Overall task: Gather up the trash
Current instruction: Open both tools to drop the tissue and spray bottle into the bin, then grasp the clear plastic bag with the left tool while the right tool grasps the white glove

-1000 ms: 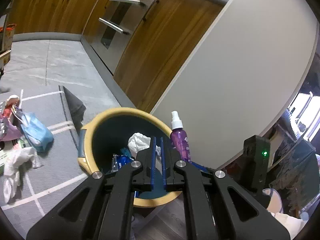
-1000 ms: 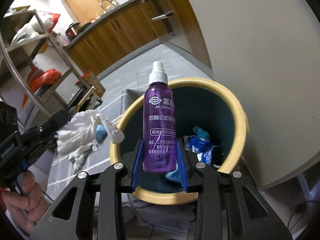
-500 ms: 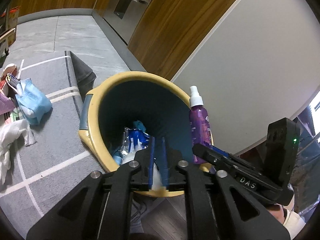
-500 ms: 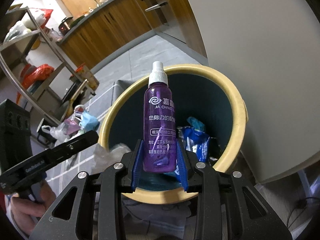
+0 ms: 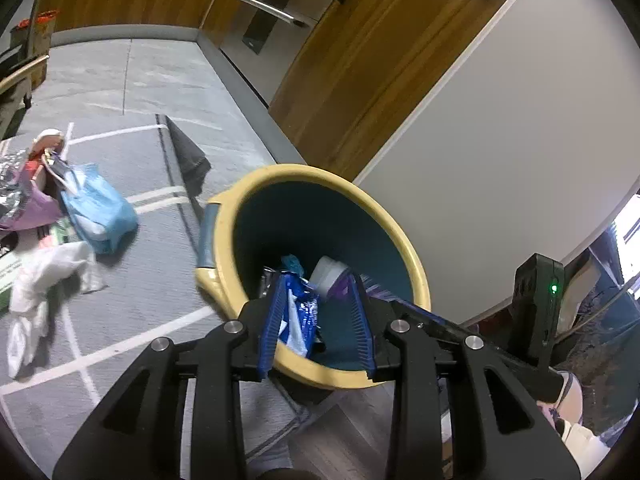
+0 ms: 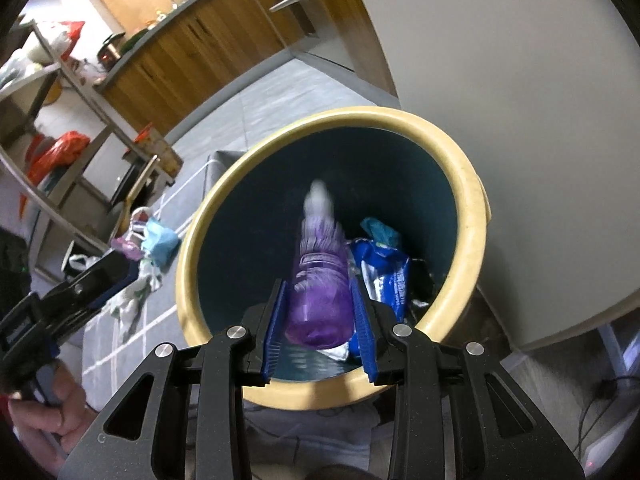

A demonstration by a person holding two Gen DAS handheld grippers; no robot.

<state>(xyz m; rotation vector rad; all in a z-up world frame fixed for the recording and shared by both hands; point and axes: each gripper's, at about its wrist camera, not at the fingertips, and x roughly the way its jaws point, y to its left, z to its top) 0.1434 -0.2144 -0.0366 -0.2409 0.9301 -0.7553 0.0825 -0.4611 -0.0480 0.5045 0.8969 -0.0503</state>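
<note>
Black hand-held gripper (image 5: pixel 318 322), ribbed blue pads (image 5: pixel 272 318), silver screws.

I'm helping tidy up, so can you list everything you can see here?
bin: one, yellow rim, teal inside, beside the white wall
spray bottle: one, purple, blurred, between the right gripper's pads, over the bin
wrapper: one, blue, inside the bin
blue bag: one, on the grey rug
white tissues: a few, crumpled, on the rug
cabinets: wooden, along the far side
left gripper: black, blue pads, jaws opening, gripping nothing
right gripper: black, blue pads, above the bin
hand: one, holding the left gripper's handle
</note>
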